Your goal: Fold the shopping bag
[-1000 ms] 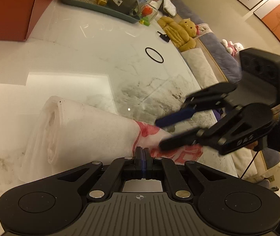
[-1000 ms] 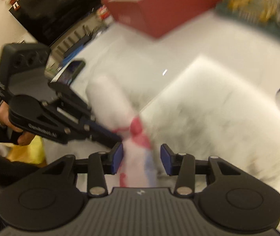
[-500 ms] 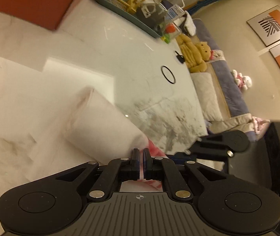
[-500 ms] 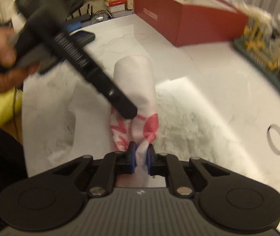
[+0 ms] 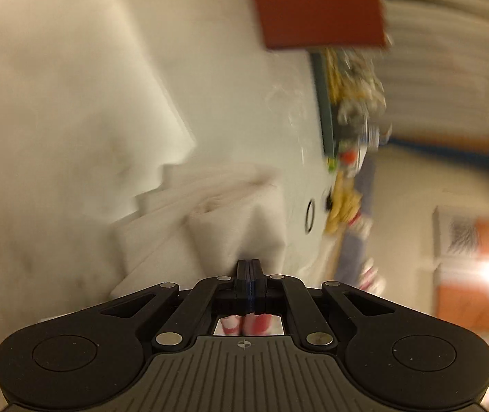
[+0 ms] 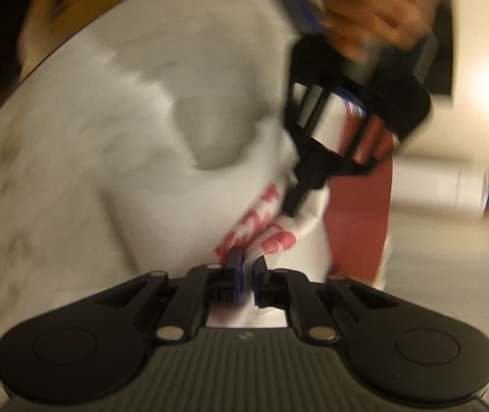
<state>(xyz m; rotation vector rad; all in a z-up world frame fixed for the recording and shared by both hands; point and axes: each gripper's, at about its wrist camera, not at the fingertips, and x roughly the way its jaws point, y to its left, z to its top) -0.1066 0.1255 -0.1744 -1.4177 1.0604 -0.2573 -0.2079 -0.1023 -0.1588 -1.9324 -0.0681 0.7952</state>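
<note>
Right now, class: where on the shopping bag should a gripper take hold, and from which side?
Probably the bunched red-printed end of the shopping bag, approached edge-on from the near side: it is gathered thin enough to pinch, as the right gripper and left gripper already do.

I see a red box at the far end of the pale marble table, a cluttered green tray beside it, a black ring, and blurred yellow plush toys
</note>
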